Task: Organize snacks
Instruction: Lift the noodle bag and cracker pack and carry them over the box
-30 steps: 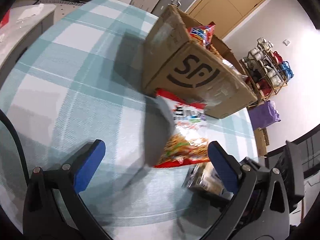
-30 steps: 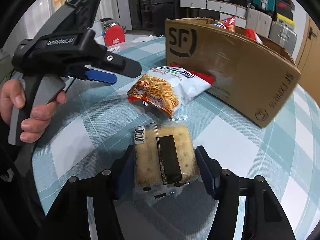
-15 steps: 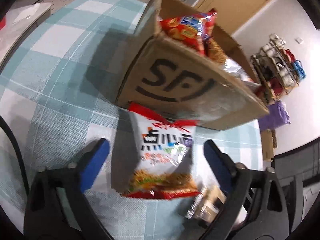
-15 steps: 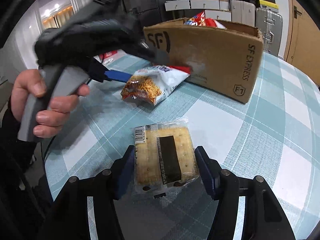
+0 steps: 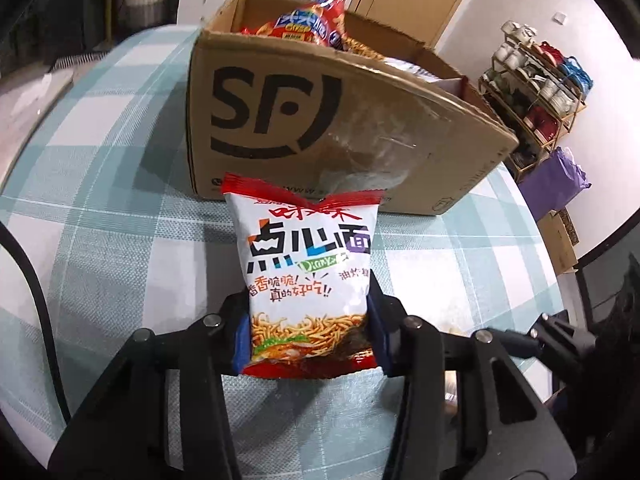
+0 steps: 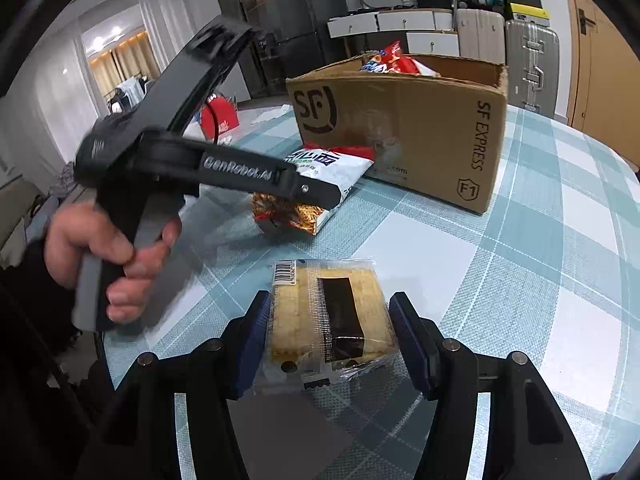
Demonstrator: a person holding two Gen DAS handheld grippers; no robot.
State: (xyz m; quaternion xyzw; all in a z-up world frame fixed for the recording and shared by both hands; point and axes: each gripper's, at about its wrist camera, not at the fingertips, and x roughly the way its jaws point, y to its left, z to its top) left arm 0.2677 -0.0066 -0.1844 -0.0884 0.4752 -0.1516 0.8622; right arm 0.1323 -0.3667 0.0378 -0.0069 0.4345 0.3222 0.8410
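My left gripper (image 5: 308,332) is shut on the lower end of a white and red noodle snack bag (image 5: 308,256), which lies on the checked tablecloth against the brown SF cardboard box (image 5: 328,120). The box holds several snack bags (image 5: 308,24). In the right wrist view the same bag (image 6: 316,184) lies under the left gripper's body (image 6: 224,168), in front of the box (image 6: 408,132). My right gripper (image 6: 332,340) is shut on a clear-wrapped pack of crackers (image 6: 328,316) just above the table.
The round table (image 6: 540,260) has a teal and white checked cloth. A red carton (image 6: 218,116) and white paper lie at its far side. Suitcases and drawers (image 6: 500,36) stand behind the box. A shelf rack (image 5: 540,76) and purple bag stand by the wall.
My left gripper has moved in over the noodle bag and closed on its lower end. My right gripper keeps hold of the cracker pack and has turned slightly toward the box.
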